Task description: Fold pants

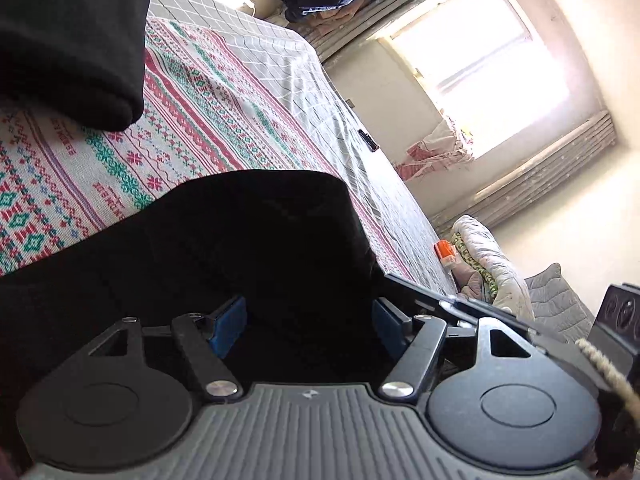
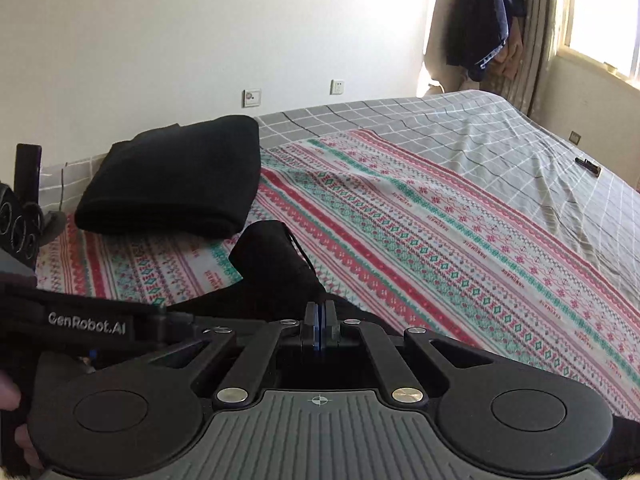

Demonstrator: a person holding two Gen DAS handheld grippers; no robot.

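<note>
The black pants (image 1: 248,240) lie crumpled on the patterned blanket (image 1: 192,120), right in front of my left gripper (image 1: 308,320). Its blue pads (image 1: 230,320) stand wide apart, with the dark cloth lying loose between them and neither pad pressing on it. My right gripper (image 2: 319,320) is shut on a pinch of the same pants (image 2: 272,264), which rises in a peak just beyond its fingertips. A second black garment (image 2: 176,176), folded flat, rests on the blanket (image 2: 440,240) at the far left. A black finger (image 2: 88,322) of the left tool crosses the right wrist view at lower left.
The blanket covers a bed with a grey checked sheet (image 2: 500,136). A small black object (image 2: 588,166) lies on the sheet. Dark clothes (image 2: 484,20) hang by the window. An orange item (image 1: 444,250) and rolled bedding (image 1: 492,264) sit past the bed's edge.
</note>
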